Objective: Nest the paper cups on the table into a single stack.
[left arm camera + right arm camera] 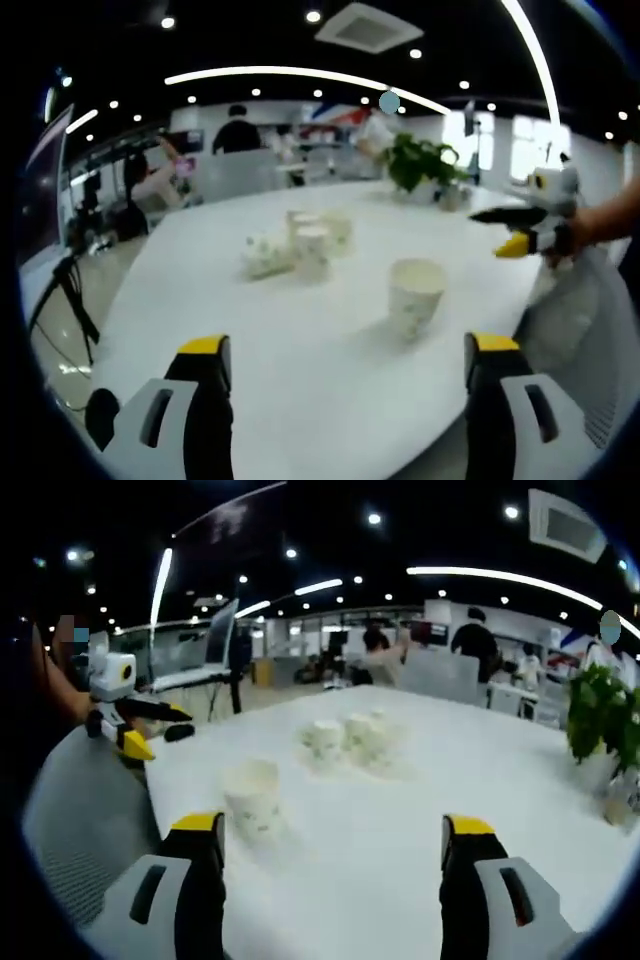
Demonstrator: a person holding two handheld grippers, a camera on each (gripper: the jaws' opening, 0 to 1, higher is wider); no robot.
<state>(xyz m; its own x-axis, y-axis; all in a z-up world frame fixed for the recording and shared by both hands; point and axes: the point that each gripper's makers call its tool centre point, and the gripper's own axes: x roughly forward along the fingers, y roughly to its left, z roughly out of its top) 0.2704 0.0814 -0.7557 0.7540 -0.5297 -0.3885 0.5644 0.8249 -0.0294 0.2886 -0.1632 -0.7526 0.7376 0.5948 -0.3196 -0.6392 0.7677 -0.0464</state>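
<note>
Lone paper cup (415, 293) stands upright on the white table (300, 400), open end up, near the table edge on the person's side. Same cup in the right gripper view (253, 797), just ahead of that view's left jaw.

Cup cluster (300, 243) sits farther in, mid-table, well apart from the lone cup. At least three upright cups close together; one at the cluster's left looks tipped or crumpled, can't tell which. In the right gripper view the cluster (352, 740) is beyond and right of the lone cup.

Left gripper (346, 350): jaws spread wide, nothing between them, low over the near table. Right gripper (330, 830): same, wide open, empty.

View differences: the left gripper view catches the right gripper (520, 228) coming in from the right, off the table edge, a hand (600, 225) behind it. The right gripper view catches the left gripper (140, 725) at left, also off the table edge. Potted plant (420, 165) sits at the far side of the table; in the right gripper view it's at the far right (600, 715).

Room: bare tabletop all around the lone cup and between it and the cluster. Curved table edge runs close by the lone cup. A grey chair back (90, 810) sits just off that edge. People (237, 130) and desks in the background, well away.
</note>
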